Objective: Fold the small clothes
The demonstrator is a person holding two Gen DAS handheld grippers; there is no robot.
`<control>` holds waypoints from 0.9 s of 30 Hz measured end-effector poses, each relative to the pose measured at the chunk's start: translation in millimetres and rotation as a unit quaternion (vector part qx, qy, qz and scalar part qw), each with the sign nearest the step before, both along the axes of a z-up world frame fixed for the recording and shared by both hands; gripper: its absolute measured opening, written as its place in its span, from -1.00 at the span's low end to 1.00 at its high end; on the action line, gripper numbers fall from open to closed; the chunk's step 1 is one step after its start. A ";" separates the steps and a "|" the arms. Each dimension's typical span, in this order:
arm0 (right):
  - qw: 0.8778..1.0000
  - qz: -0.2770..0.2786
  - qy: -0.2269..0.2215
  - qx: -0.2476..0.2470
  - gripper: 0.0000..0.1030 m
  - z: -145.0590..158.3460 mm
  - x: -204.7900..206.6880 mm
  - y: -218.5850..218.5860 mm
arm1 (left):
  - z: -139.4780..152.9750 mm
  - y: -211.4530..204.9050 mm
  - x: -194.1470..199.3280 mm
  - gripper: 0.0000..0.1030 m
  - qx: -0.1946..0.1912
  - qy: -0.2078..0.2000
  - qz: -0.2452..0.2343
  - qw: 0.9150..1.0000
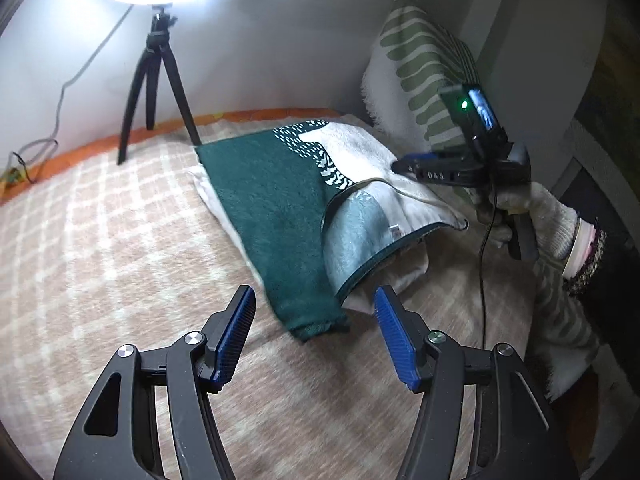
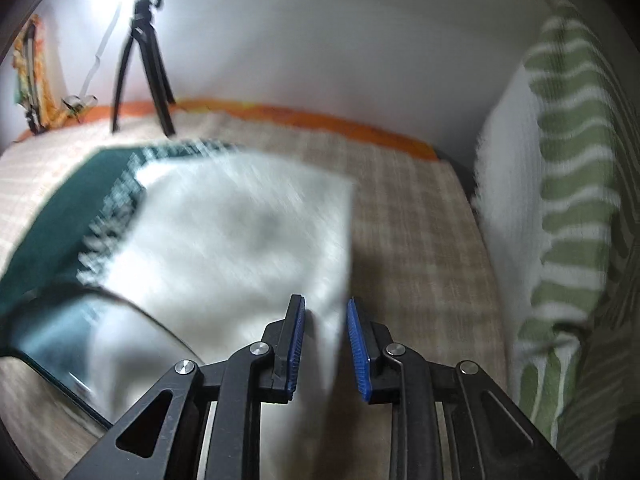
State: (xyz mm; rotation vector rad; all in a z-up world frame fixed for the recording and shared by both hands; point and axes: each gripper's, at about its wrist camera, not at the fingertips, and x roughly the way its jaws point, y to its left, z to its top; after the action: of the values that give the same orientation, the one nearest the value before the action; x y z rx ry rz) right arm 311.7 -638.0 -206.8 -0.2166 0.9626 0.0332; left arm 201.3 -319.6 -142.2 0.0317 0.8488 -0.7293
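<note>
A dark green and white patterned cloth (image 1: 276, 208) lies on the checked beige blanket (image 1: 100, 240), with one corner folded back showing its pale underside. My left gripper (image 1: 316, 320) is open and empty, just in front of the cloth's near corner. My right gripper (image 1: 404, 166) hovers at the cloth's far right edge in the left wrist view. In the right wrist view the right gripper (image 2: 326, 344) has its jaws partly apart over the white edge of the cloth (image 2: 224, 240), which is blurred. The cloth passes between the fingers without being pinched.
A ring light on a black tripod (image 1: 154, 80) stands at the back of the bed by the white wall. A green and white striped pillow (image 1: 420, 68) leans at the right. A black cable (image 1: 486, 280) hangs from the right gripper. An orange edge (image 1: 240, 116) borders the blanket.
</note>
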 end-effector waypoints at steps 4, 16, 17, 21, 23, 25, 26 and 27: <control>0.999 -0.028 0.020 -0.017 -0.57 -11.6 -6.7 -16.0 | 4.7 7.5 -3.9 0.20 0.013 -0.011 0.004 1.000; 0.997 -0.074 -0.025 0.028 -0.48 22.1 -70.6 -21.0 | 31.3 35.2 -24.3 0.39 0.043 -0.056 0.037 0.997; 0.996 -0.075 -0.033 0.034 -0.43 28.5 -78.2 -15.3 | 34.6 37.9 -27.6 0.40 0.044 -0.062 0.041 0.996; 0.994 -0.075 -0.053 0.054 -0.10 47.7 -98.5 6.4 | 43.9 46.8 -36.4 0.45 0.044 -0.070 0.048 0.995; 0.993 -0.076 -0.063 0.064 0.05 58.2 -109.7 18.8 | 48.5 52.2 -41.3 0.48 0.042 -0.073 0.052 0.995; 0.992 -0.075 -0.072 0.075 0.13 67.0 -119.1 30.1 | 52.8 57.3 -46.2 0.48 0.038 -0.077 0.055 0.995; 0.991 -0.075 -0.077 0.079 0.13 71.7 -124.4 36.0 | 55.6 60.5 -49.1 0.49 0.036 -0.080 0.057 0.995; 0.990 -0.081 -0.079 0.081 0.13 75.8 -129.2 42.4 | 58.3 64.9 -52.0 0.52 0.033 -0.081 0.059 0.994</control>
State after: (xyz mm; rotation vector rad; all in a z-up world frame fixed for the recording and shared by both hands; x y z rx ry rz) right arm 182.5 -595.6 -131.0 0.0093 0.8123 -0.0552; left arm 149.2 -254.7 -83.9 0.0981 0.7132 -0.5785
